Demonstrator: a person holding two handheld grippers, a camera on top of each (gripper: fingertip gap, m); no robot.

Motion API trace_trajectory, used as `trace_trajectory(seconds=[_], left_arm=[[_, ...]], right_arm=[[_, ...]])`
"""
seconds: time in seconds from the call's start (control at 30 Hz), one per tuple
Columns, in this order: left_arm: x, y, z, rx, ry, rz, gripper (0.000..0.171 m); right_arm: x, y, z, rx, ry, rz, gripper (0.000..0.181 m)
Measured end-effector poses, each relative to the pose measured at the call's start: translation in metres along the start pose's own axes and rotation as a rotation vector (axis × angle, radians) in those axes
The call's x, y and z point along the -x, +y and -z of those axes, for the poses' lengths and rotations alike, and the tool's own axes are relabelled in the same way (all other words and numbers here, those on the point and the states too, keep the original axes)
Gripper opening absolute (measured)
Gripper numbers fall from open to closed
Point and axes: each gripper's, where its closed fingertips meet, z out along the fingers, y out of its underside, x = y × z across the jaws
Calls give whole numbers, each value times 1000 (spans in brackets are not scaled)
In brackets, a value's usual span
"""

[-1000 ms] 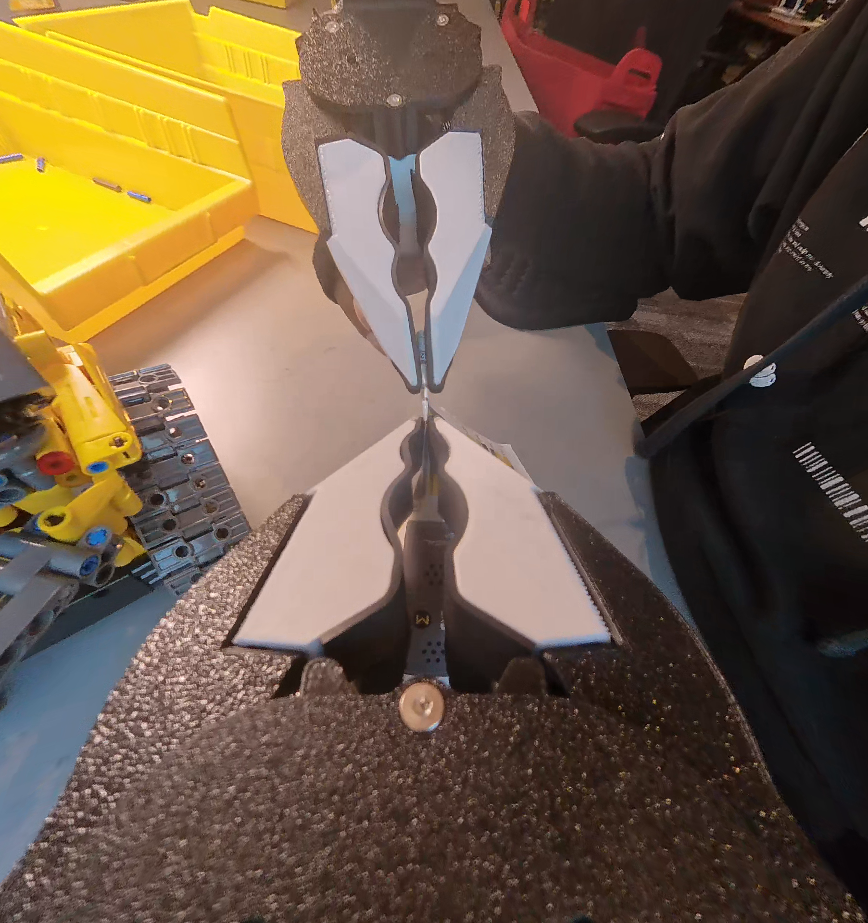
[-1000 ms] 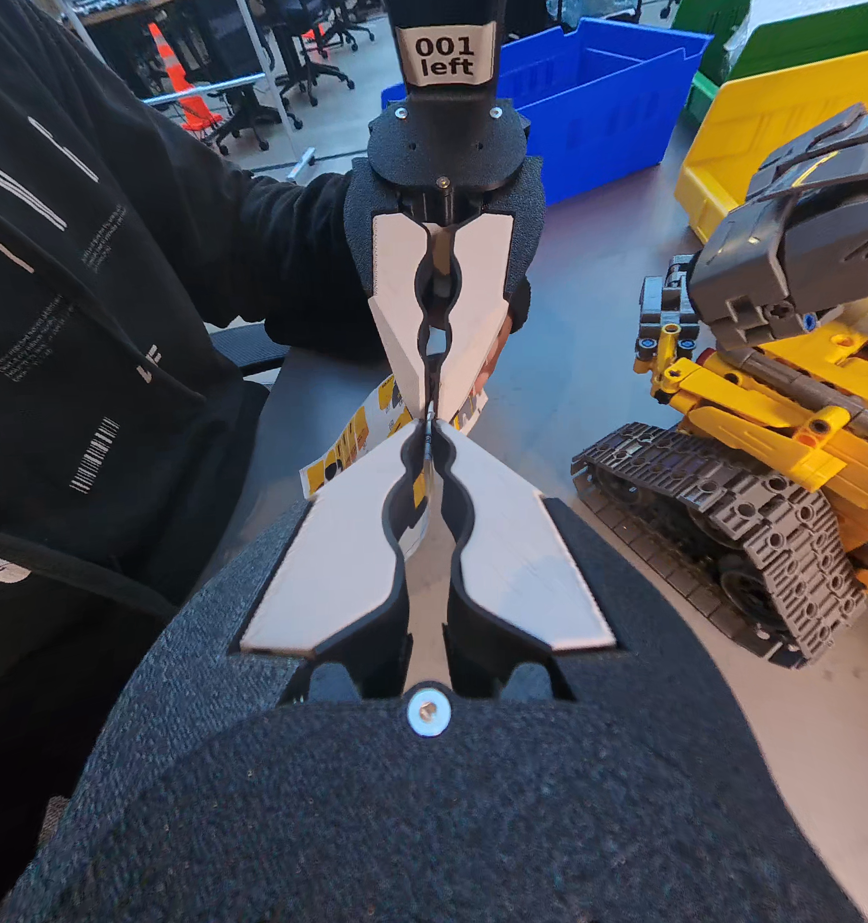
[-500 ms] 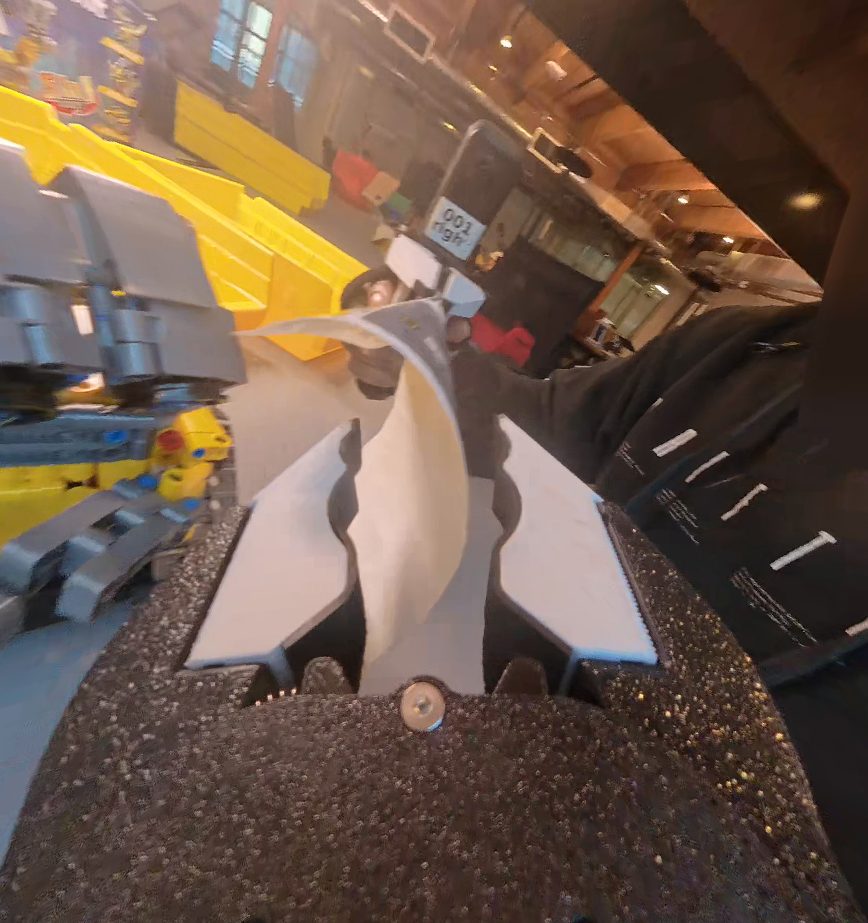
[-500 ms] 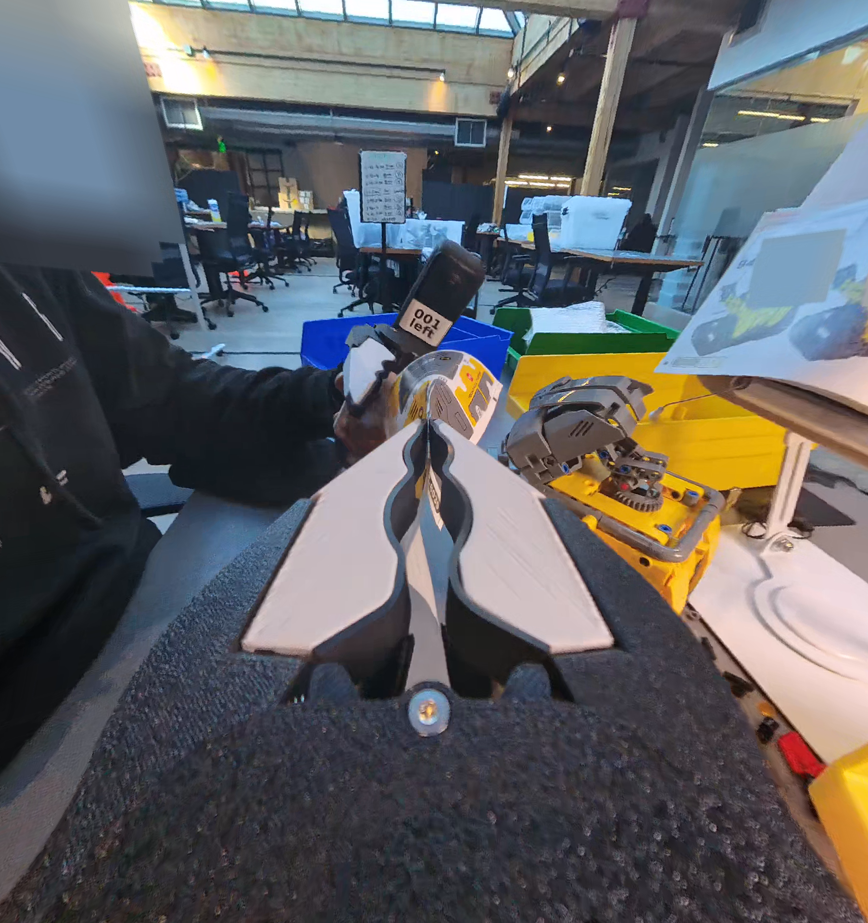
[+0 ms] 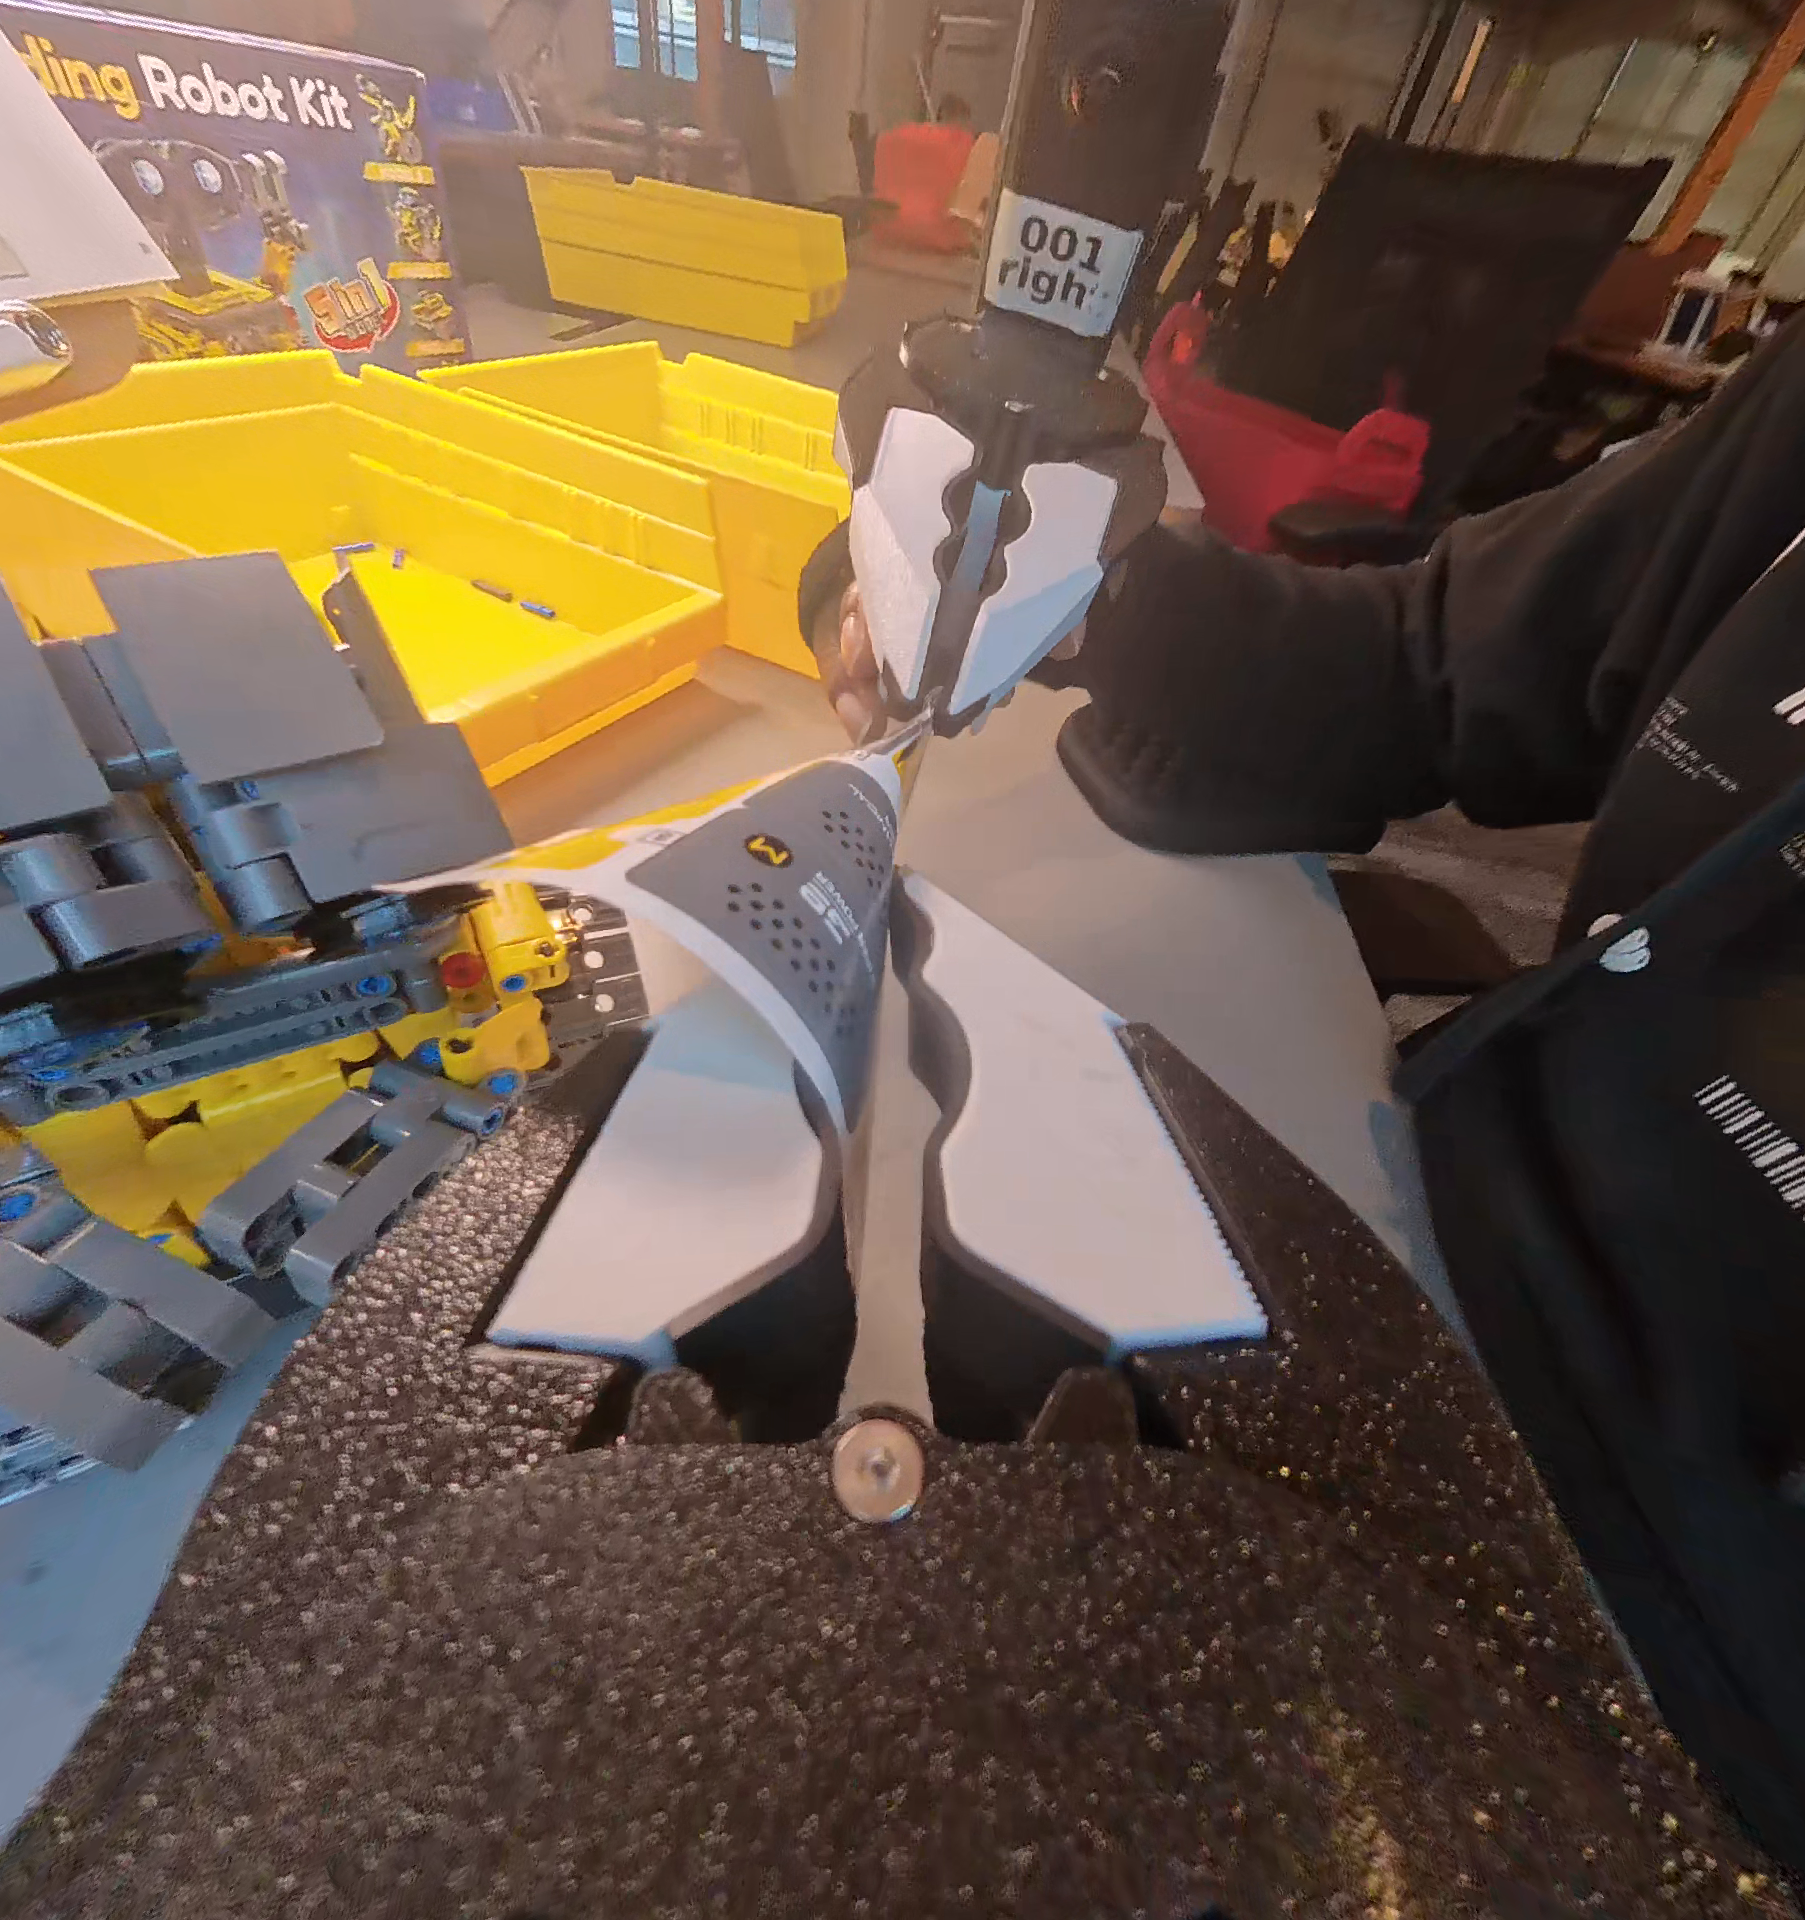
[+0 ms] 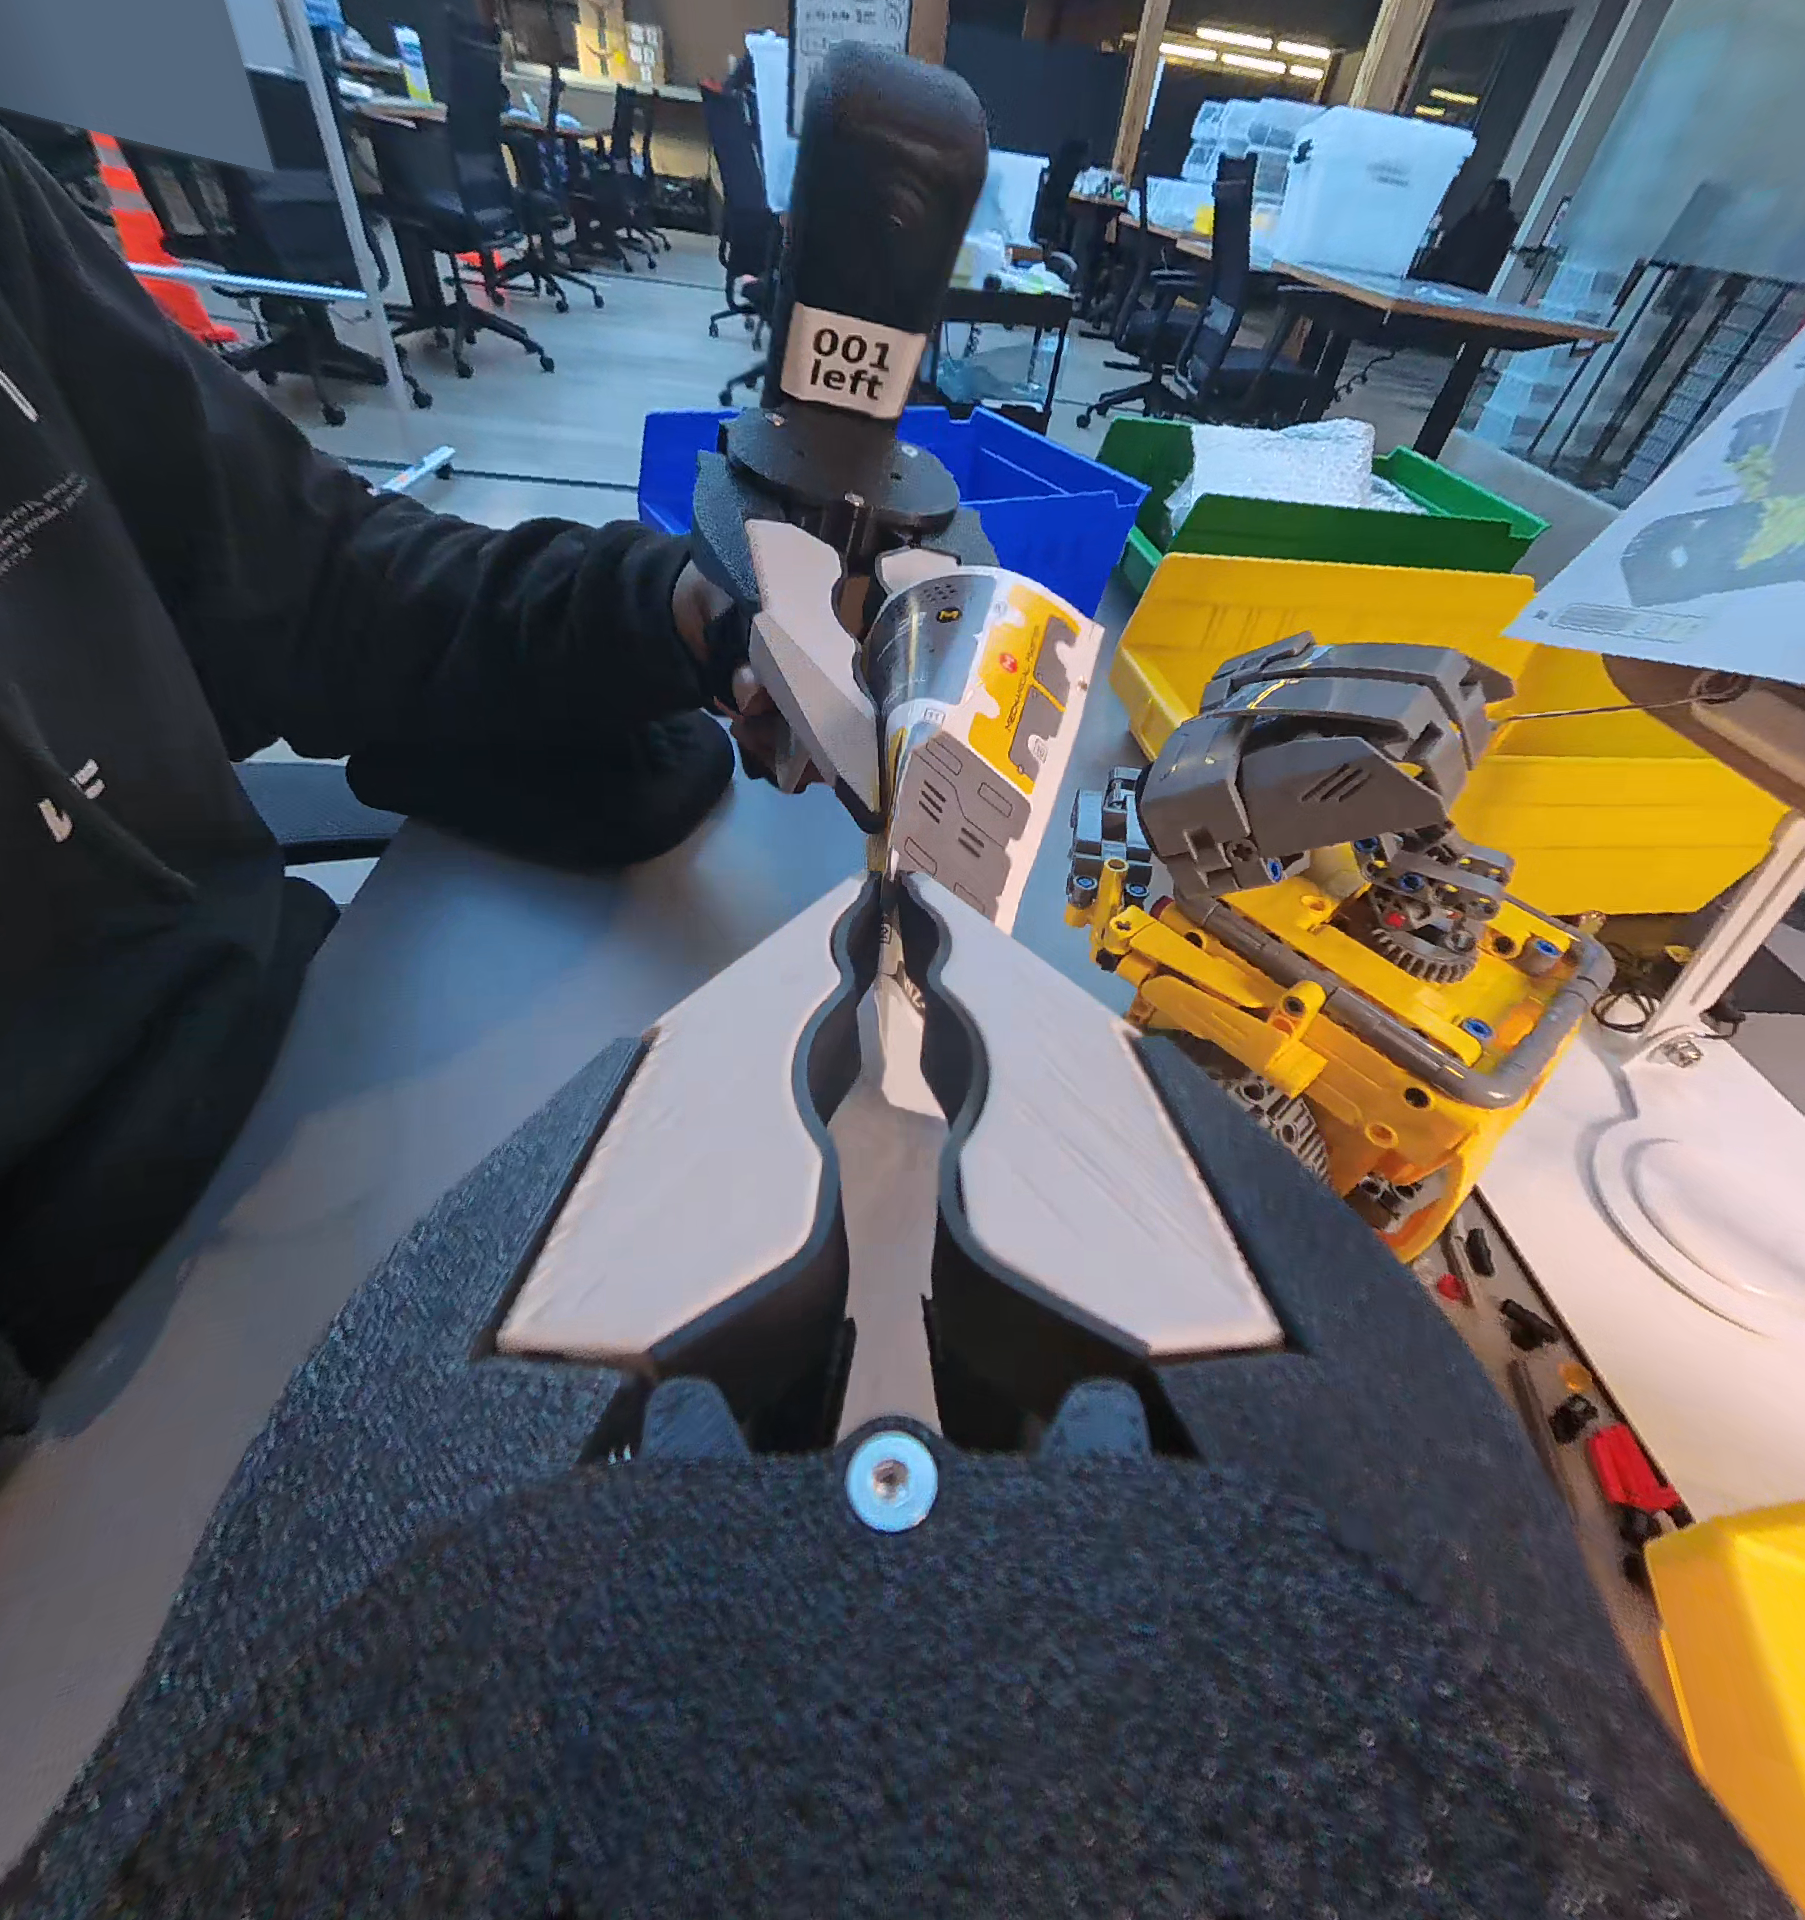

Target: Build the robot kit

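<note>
- Sheet (image 5: 773, 883) curls in the air between both grippers, beside the toy digger (image 5: 254, 987).
- Left gripper (image 5: 893, 896) is closed on one edge of it.
- Right gripper (image 6: 885, 883) is closed on its corner.

At centre frame a sticker sheet (image 5: 773, 894) shows grey panels with black dots, yellow patches and white edging. At left, the brick-built vehicle (image 5: 202, 935) is yellow and grey with blue and red pins. The bins (image 5: 524, 540) at upper left are bright yellow; the tabletop (image 5: 1137, 935) is plain grey.
</note>
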Motion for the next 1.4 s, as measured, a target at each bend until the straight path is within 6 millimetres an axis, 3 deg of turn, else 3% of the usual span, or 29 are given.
trace_trajectory(seconds=[0.37, 0.8, 1.03, 1.17, 1.27, 1.4], left_arm=[[3, 8, -2, 54, -37, -52, 0], [-3, 17, -7, 89, 11, -22, 0], [-14, 12, -11, 37, 143, 198, 0], [-33, 12, -11, 36, 323, 383, 0], [-51, 15, -11, 63, 463, 489, 0], [-51, 11, -18, 39, 527, 632, 0]], right_arm=[[-4, 10, 2, 56, 10, -16, 0], [-16, -4, 15, -32, 40, -90, 0], [-29, -23, 32, -142, 91, -115, 0], [-40, -39, 49, -246, 128, -147, 0], [-49, -41, 60, -282, 162, -167, 0], [-55, -41, 66, -296, 190, -178, 0]])
